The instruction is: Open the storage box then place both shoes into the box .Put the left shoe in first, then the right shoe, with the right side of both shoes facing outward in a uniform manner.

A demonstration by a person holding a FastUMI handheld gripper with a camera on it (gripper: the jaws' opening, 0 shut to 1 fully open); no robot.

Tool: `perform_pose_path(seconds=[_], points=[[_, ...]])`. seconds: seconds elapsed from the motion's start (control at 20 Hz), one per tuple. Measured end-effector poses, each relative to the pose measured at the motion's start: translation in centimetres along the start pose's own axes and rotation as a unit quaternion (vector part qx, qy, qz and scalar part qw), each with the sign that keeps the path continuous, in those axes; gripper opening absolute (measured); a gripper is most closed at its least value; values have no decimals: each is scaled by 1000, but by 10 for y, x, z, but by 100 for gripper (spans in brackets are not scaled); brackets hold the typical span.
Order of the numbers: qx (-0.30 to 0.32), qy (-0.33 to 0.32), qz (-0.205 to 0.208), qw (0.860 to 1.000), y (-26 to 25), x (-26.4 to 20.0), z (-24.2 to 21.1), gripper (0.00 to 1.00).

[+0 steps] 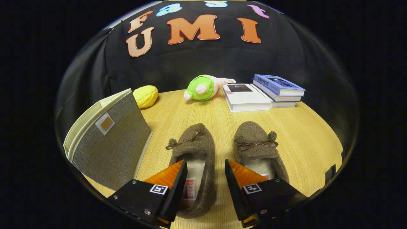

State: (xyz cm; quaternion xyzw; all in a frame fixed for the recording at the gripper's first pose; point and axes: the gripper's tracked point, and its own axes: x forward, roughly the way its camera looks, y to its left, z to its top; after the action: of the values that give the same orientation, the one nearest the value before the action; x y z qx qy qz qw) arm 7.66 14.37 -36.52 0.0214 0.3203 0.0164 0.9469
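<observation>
The jaws stand apart, gripping nothing, and the gripper [205, 165] hangs over the heel ends of two brown fleecy shoes on the wooden table [305, 136]. The left shoe [198, 152] lies partly between the two fingers: its right wall and part of its pale-lined opening show in the gap, while the left finger covers the left side of the opening; whether either finger touches the fleece cannot be told. The right shoe [259, 143] lies just beside it, toe pointing away like its mate, with the right finger over its heel and part of its opening. Each shoe is a fuzzy slipper-like loafer with a dark ribbon bow across the upper and small pompoms at the bow; a label shows inside the left one. To the left of the shoes stands the storage box [109, 140], a grey woven fabric piece with a cream lining and a small square tag on its face; it leans tilted and looks folded flat. Beyond the shoes, near the black cloth wall, lie a yellow plush toy [145, 96], a green and pink plush toy [203, 87], and a stack of books [264, 92].
</observation>
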Motion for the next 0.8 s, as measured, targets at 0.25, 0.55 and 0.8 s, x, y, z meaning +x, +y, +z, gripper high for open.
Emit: perform_pose_path(seconds=[0.25,0.55,0.8], points=[[7,16,-19,1000,-6,9,-4,58],[19,16,-30,999,-8,12,-2,15],[29,2,-10,1000,2,4,7,1]])
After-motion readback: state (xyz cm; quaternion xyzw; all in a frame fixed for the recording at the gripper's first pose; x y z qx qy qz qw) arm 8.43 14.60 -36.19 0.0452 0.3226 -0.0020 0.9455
